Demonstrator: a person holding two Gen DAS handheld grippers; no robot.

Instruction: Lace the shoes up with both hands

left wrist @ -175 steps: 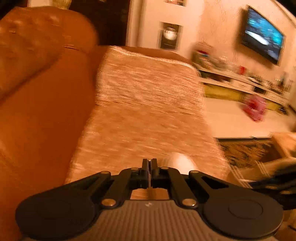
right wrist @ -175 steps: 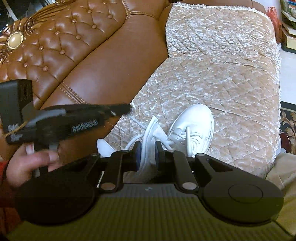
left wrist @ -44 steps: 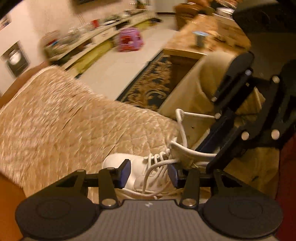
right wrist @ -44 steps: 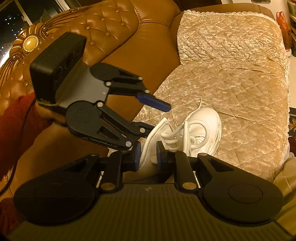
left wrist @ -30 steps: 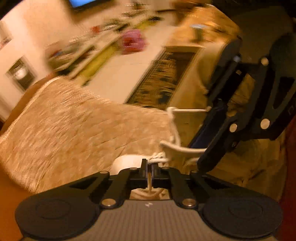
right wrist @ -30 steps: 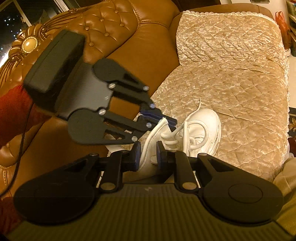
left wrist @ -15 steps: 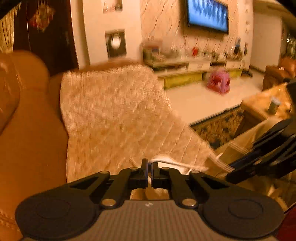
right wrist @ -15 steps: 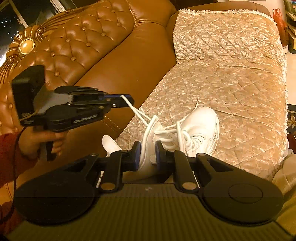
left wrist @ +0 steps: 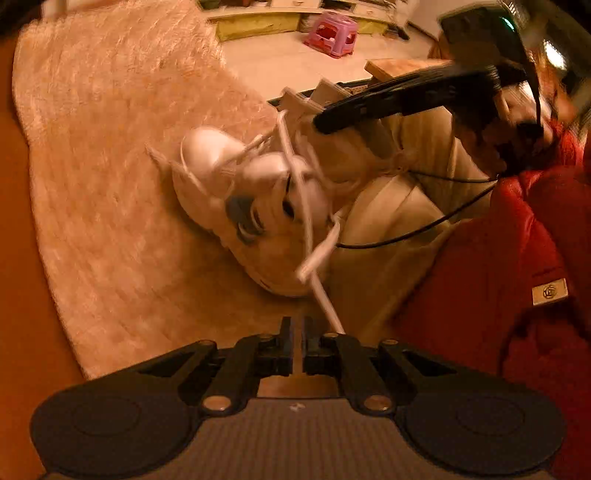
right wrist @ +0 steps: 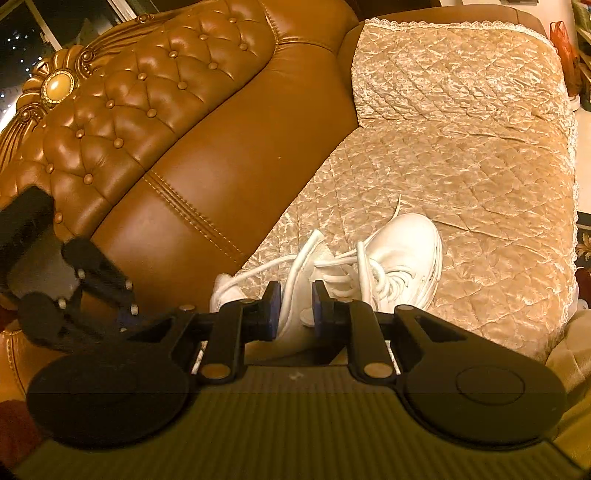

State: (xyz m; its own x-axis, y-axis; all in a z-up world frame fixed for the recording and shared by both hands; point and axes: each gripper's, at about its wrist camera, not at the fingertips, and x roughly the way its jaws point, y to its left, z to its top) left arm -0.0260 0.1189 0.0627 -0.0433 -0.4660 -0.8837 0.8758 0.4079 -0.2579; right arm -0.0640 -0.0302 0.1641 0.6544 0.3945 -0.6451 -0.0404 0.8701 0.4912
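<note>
I hold two pairs of tongs over one white sneaker, which lies on its side on a beige quilted cover spread over the seat of a brown leather sofa with a buttoned back. The left tongs point steeply down at the shoe from its heel end, and their two fingers are pressed almost together. One white lace runs taut from the eyelets straight to those fingertips, where they appear to pinch it, though the picture is blurred there. The right tongs hold still at the shoe's opening, with the white rear edge of the sneaker standing between the two blue pads and touching both, while the jaws ease slightly apart. Loose loops of lace pile on the tongue. One black cable trails past my red sleeve. One pink stool stands on the floor beyond the sofa.
</note>
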